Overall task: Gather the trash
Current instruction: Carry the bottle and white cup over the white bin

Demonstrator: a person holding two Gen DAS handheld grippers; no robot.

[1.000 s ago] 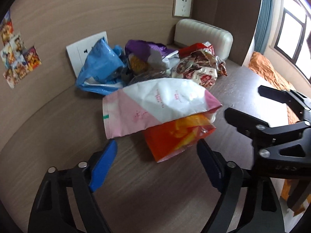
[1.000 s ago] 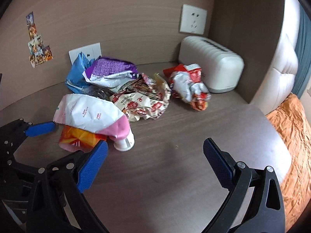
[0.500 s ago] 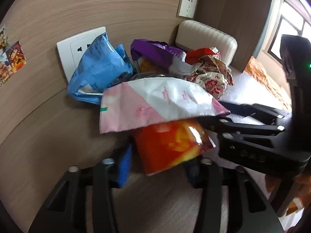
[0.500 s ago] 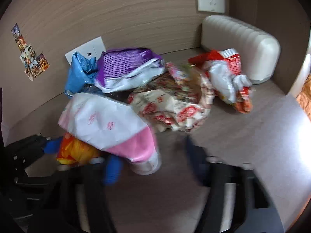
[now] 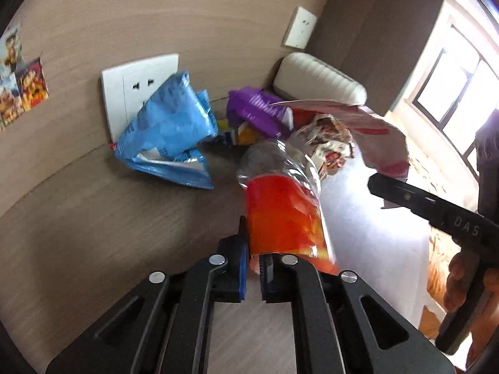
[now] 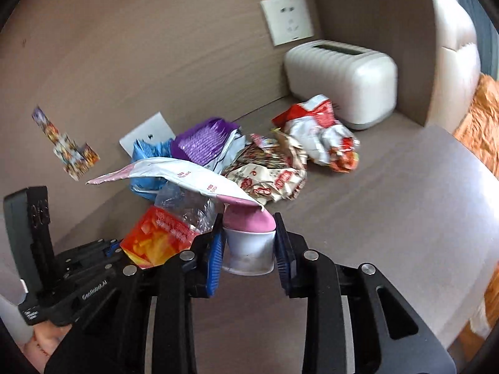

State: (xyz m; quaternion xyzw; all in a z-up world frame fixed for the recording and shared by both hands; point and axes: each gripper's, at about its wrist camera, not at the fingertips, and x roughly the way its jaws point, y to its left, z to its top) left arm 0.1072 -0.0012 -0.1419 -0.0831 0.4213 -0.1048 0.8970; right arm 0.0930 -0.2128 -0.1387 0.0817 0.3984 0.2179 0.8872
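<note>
My left gripper (image 5: 254,265) is shut on the lower edge of an orange snack bag (image 5: 282,215), which stands up from the table with its clear crinkled top uppermost. My right gripper (image 6: 248,246) is shut on a white cup-shaped piece (image 6: 249,260) under the pink end of a pink and white bag (image 6: 187,177), and that bag hangs lifted over the pile. In the right wrist view the left gripper (image 6: 115,246) sits low on the left with the orange bag (image 6: 156,240). The right gripper (image 5: 383,190) reaches in from the right in the left wrist view.
A blue bag (image 5: 168,134), a purple bag (image 6: 205,140) and crumpled red and cream wrappers (image 6: 268,174) lie against the wood wall. Behind them stands a white ribbed box (image 6: 340,78). Orange bedding (image 6: 480,131) lies past the table's right edge. A hand (image 5: 458,280) holds the right gripper.
Both grippers went from wide open to shut, the left on the orange bag, the right on the white cup piece. The pink and white bag rose off the orange bag, which now stands up.
</note>
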